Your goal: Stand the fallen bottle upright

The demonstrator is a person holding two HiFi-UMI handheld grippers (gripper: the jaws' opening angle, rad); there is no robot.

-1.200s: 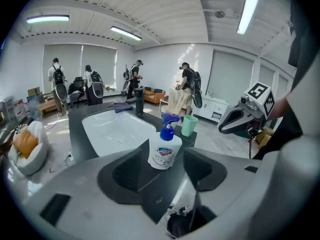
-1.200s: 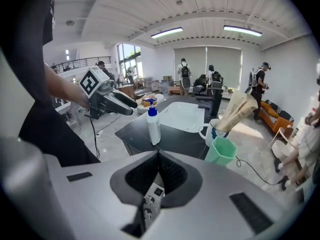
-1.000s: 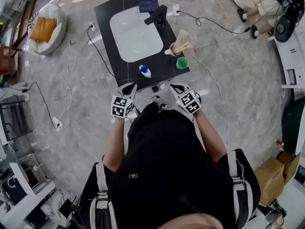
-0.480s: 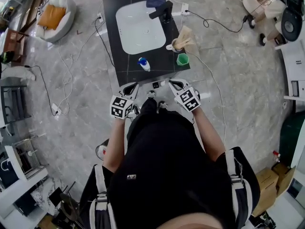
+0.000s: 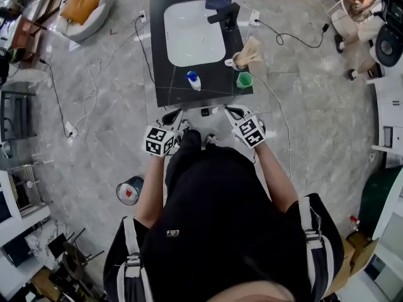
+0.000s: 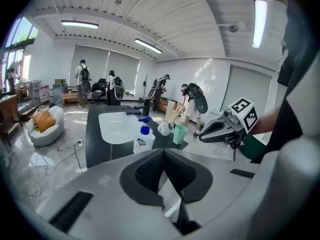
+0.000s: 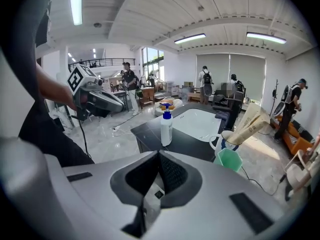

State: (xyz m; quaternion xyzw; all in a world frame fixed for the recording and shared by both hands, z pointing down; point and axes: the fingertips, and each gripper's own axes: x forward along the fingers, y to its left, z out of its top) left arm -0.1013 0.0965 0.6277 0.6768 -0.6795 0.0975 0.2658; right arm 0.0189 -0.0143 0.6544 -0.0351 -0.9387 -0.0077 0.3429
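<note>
A white bottle with a blue pump top [image 5: 193, 80] stands upright near the front edge of the black counter [image 5: 157, 55], just in front of the white sink [image 5: 192, 33]. The left gripper view shows this bottle [image 6: 144, 139] upright too, and so does the right gripper view, where the bottle [image 7: 166, 128] stands ahead. My left gripper [image 5: 171, 115] and right gripper [image 5: 233, 112] hang side by side before the counter's front edge, well short of the bottle. The jaws of the left gripper [image 6: 164, 151] and the right gripper [image 7: 159, 154] meet with nothing between them.
A green cup [image 5: 244, 80] and a white mug with tubes [image 5: 242, 58] stand at the counter's right edge. A black faucet [image 5: 227, 16] and blue cloth [image 5: 217, 0] are at the back. Cables cross the floor; a bucket [image 5: 129, 190] stands at my left. People stand in the far room.
The head view has shifted, so the counter sits higher in the picture and a bucket has come into view. Both grippers stay shut before the counter. The bottle stands as before.
</note>
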